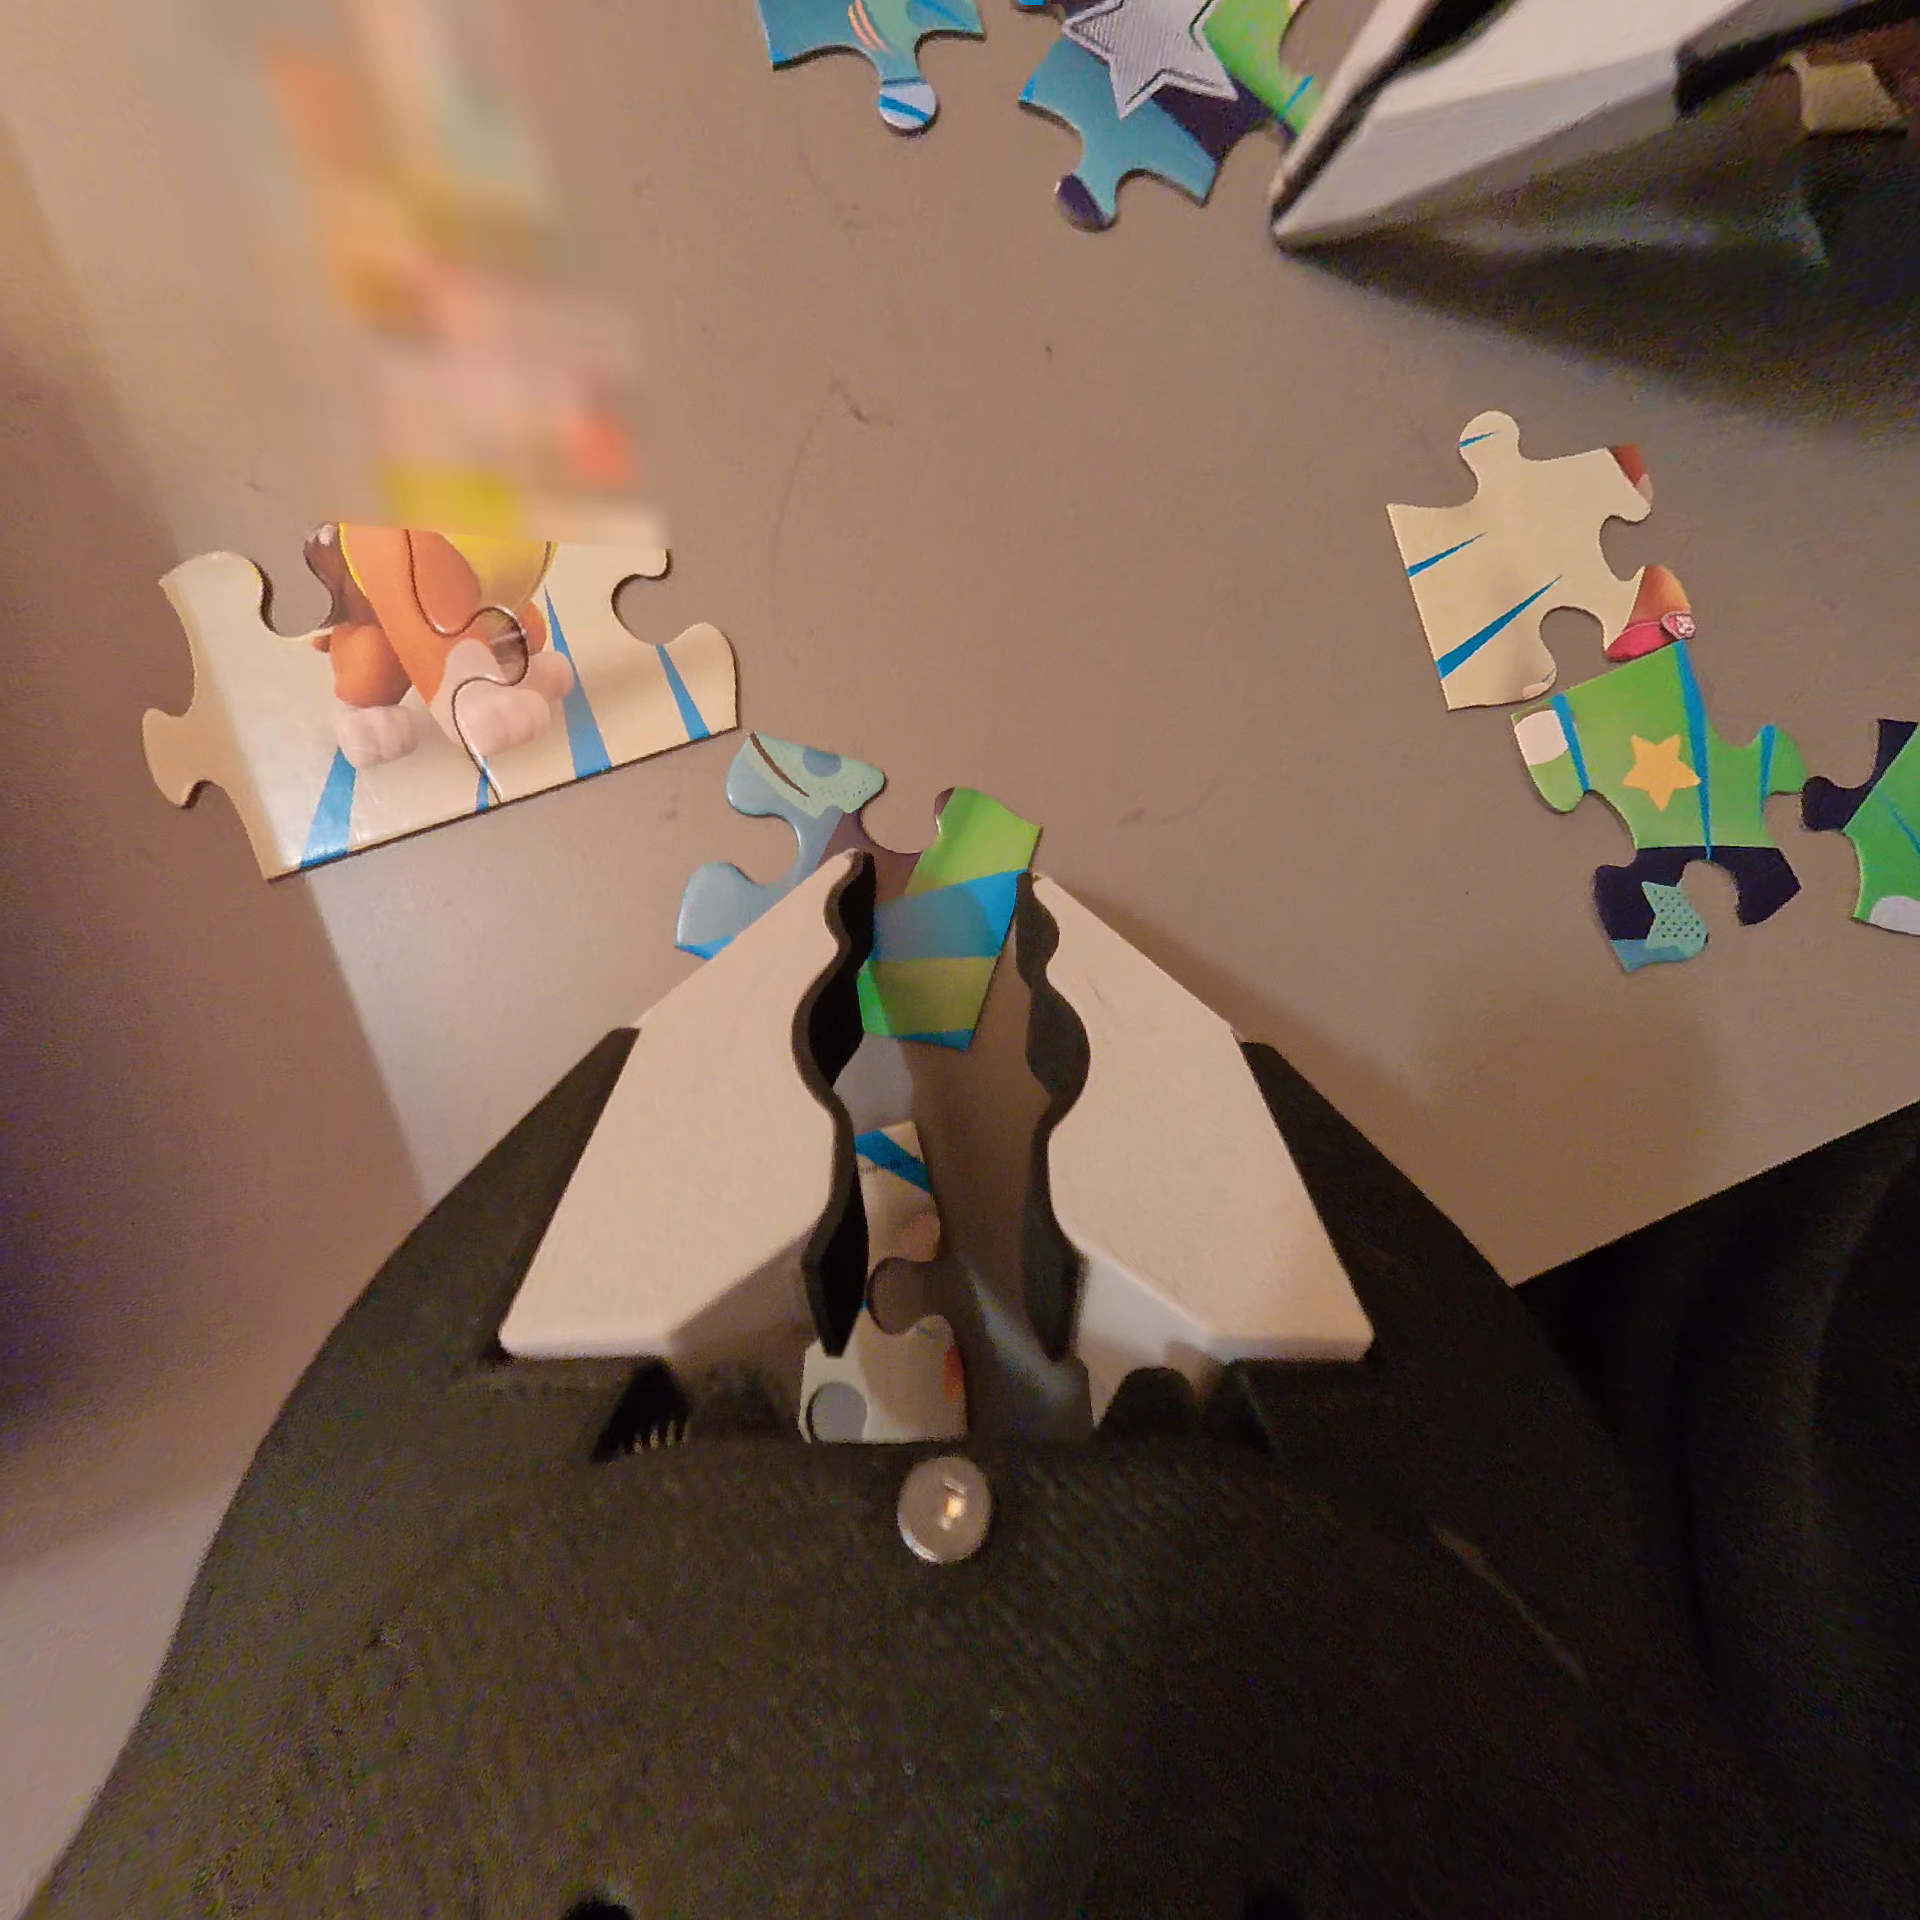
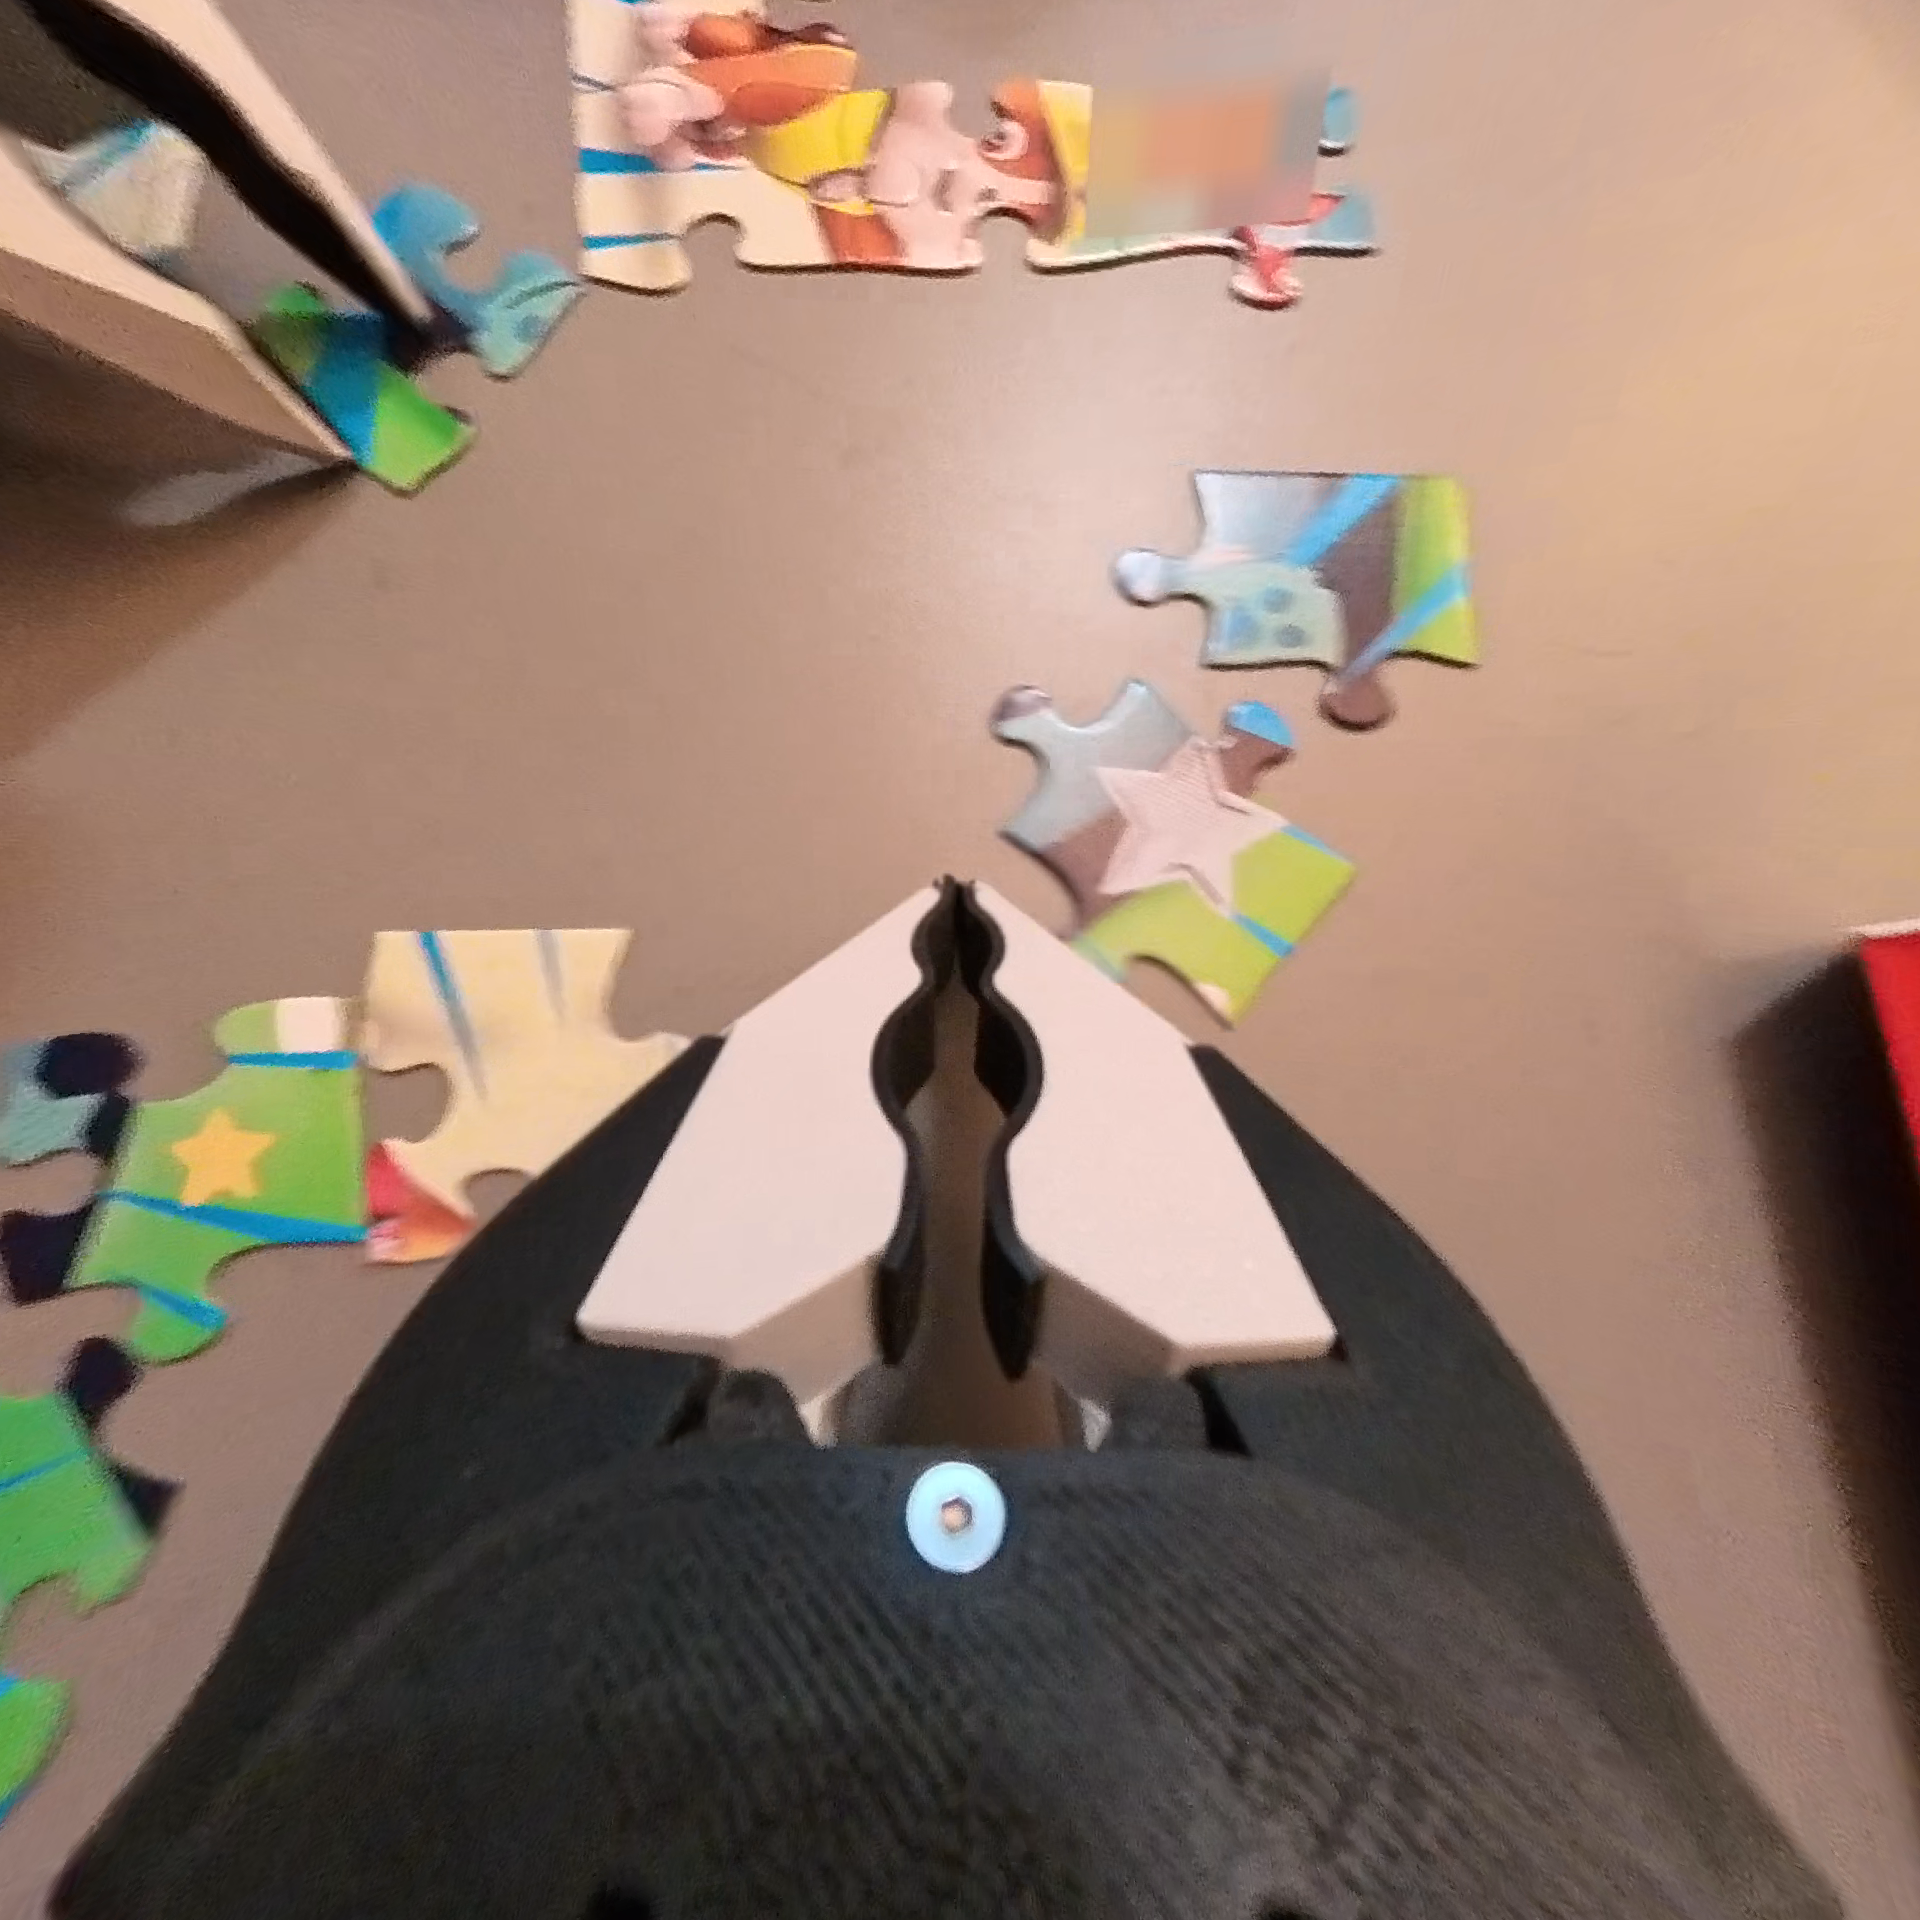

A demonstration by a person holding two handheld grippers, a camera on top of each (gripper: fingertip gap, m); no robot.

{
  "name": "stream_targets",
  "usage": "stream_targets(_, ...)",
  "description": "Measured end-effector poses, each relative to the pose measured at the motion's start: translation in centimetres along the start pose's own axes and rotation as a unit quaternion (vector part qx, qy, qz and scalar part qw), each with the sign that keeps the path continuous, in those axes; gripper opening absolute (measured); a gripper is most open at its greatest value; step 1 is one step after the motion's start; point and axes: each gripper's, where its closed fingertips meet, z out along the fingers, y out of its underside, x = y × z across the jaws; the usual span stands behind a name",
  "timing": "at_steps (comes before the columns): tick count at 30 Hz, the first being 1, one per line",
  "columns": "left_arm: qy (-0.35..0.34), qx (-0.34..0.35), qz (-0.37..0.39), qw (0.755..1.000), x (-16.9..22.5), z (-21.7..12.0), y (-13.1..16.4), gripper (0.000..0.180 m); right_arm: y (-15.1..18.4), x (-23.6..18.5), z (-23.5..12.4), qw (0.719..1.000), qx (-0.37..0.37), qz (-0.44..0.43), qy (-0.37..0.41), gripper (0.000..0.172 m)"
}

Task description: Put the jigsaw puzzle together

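Note:
My left gripper (image 1: 940, 868) is closed on a green, blue and yellow puzzle piece (image 1: 935, 956) low over the brown table (image 1: 1039, 468). The right pad meets the piece's straight edge, and the left finger (image 1: 727, 1039) covers its middle, so its light blue part sticks out to the left. The same gripper (image 2: 379, 384) and piece (image 2: 395, 416) show at the top left of the right wrist view. My right gripper (image 2: 956, 883) is shut with nothing between its tips, beside a piece with a silver star (image 2: 1164, 831). A joined strip with an orange dog (image 1: 436, 686) lies at the left.
A cream piece (image 1: 1507, 561) and a green piece with a yellow star (image 1: 1652, 779) lie at the right. Another loose piece (image 2: 1330, 582) lies beyond the star piece. More pieces lie under my left gripper (image 1: 883, 1382). A red box edge (image 2: 1891, 1039) stands at the far right. Across from one pair of fingers to the other is roughly 15 cm.

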Motion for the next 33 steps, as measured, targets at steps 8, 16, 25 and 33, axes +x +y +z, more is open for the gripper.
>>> stream_targets(8, -0.003, -0.053, -0.017, 0.998, 0.2, -1.3, 1.8, 0.016, -2.0, 3.0, -1.1, 0.996, 0.011, 0.003, 0.092, 0.000)
stream_targets(16, 0.003, 0.058, -0.109, 0.992, -3.7, -6.6, -0.2, 0.020, -0.4, 7.0, 0.8, 0.984, 0.006, 0.157, 0.088, 0.000)
stream_targets(25, 0.052, 0.021, -0.117, 0.991, -2.3, -6.2, 4.0, 0.044, -4.0, -4.2, 3.3, 0.999, -0.011, 0.048, 0.000, 0.000)
stream_targets(33, -0.028, 0.000, -0.042, 0.999, -2.4, -4.3, 5.4, 0.057, -5.0, -9.2, 3.6, 0.999, -0.023, -0.009, -0.028, 0.000)
